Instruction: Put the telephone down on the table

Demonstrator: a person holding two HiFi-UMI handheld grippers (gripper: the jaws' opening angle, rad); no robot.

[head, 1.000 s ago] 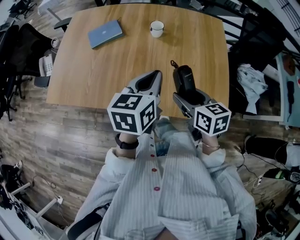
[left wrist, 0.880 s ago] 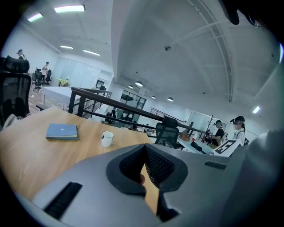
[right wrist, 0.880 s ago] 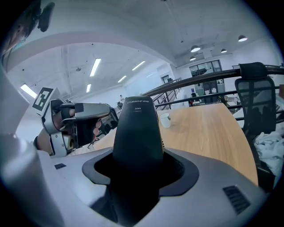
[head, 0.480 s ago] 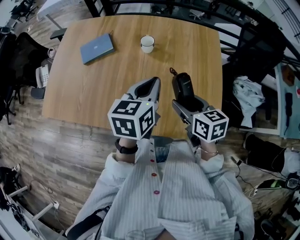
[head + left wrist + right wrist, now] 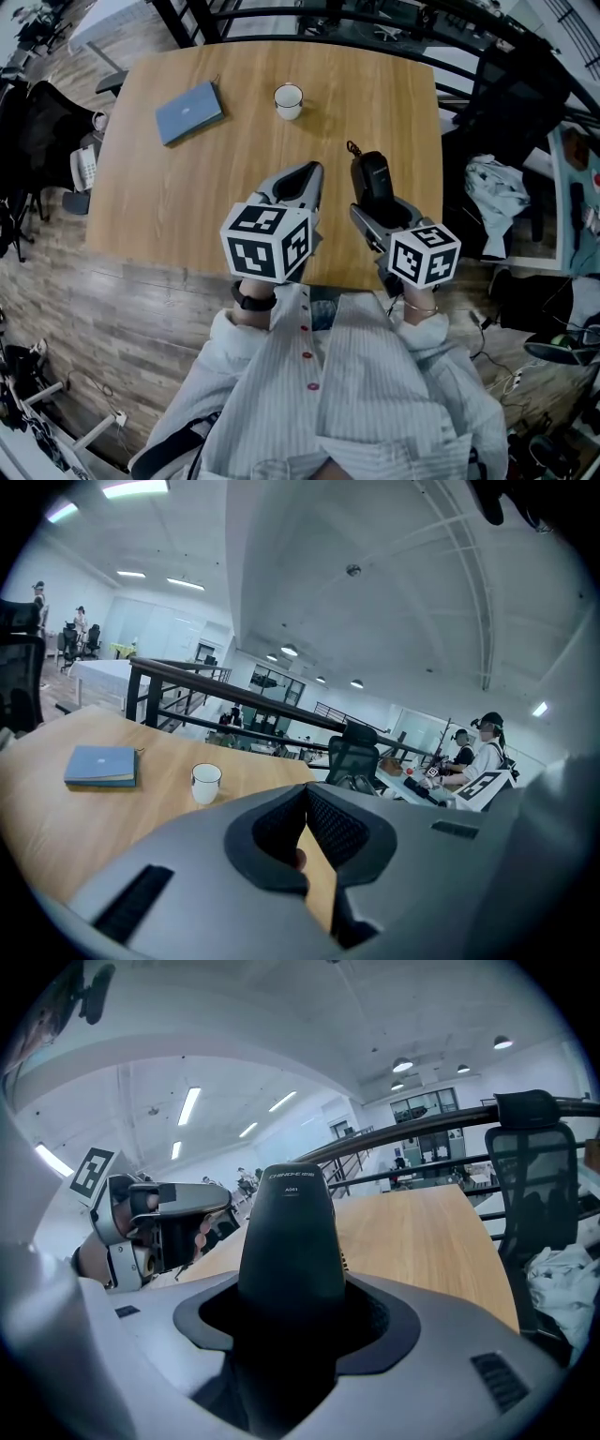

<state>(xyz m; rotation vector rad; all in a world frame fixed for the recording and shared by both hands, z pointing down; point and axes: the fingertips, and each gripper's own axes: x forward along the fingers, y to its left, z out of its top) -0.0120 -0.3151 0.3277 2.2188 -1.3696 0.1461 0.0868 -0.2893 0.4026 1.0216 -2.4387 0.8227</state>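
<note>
near edge: striped shirt, both wrists, then the two marker cubes over the near edge of the table.

right gripper: jaws clamped on the telephone, one pad on each side of the lower body. in the right gripper view the black handset fills the gap of the right gripper completely and its top end sticks out past the jaw tips. a short cord loop hangs off the far end. the phone sits over the near right part of the table; can't tell from these views whether it touches the wood.

left gripper: just left of the phone, not touching it. jaws together, tips meeting, nothing held; the left gripper view shows the left gripper with only bare wood through the slit below the tips. it also shows at the left of the right gripper view.

farther: white cup near the far edge, roughly centre, upright. blue book left of the cup, lying flat, well apart from it.

beyond the table: black railing, and on the right a black office chair.
</note>
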